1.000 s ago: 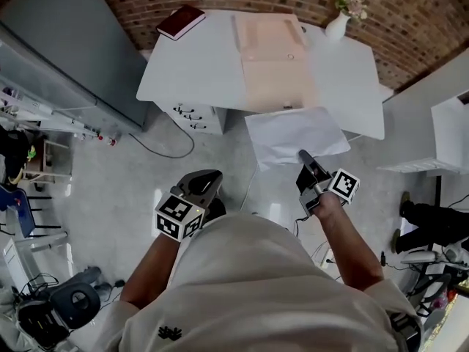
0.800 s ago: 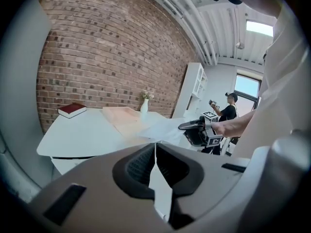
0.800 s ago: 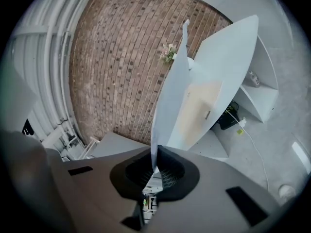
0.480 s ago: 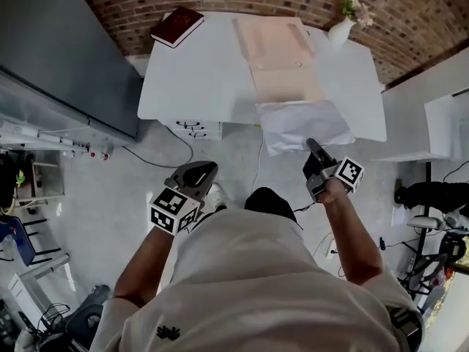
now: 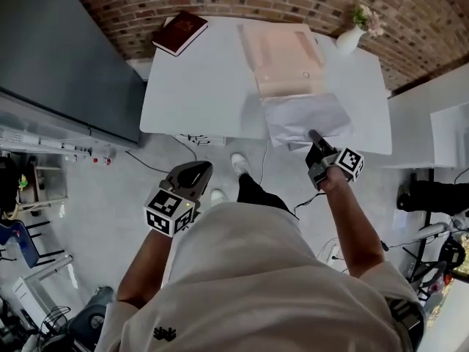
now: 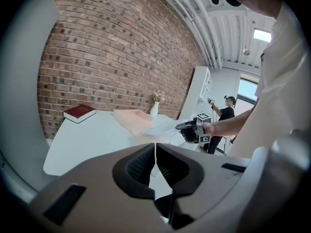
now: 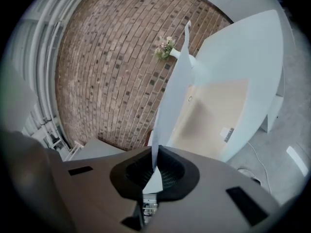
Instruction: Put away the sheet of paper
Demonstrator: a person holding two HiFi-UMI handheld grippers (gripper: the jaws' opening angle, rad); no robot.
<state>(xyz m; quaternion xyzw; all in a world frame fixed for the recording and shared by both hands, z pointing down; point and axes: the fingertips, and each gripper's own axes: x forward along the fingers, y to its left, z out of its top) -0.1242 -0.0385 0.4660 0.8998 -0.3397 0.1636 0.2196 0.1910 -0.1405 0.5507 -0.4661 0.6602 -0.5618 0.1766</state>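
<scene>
A white sheet of paper hangs over the front edge of the white table, just below an open beige folder that lies flat there. My right gripper is shut on the sheet's near edge; in the right gripper view the paper rises edge-on from between the jaws, with the folder beyond it. My left gripper is held low at the left, off the table, shut with nothing in it. From the left gripper view the right gripper and the paper show over the table.
A dark red book lies at the table's far left corner. A white vase with flowers stands at the far right corner. A grey cabinet stands to the left, a white shelf to the right. Another person is at the right.
The person has stepped toward the table. The right gripper has carried the sheet forward from over the floor until it overlaps the table's front edge by the folder. The left gripper stays low.
</scene>
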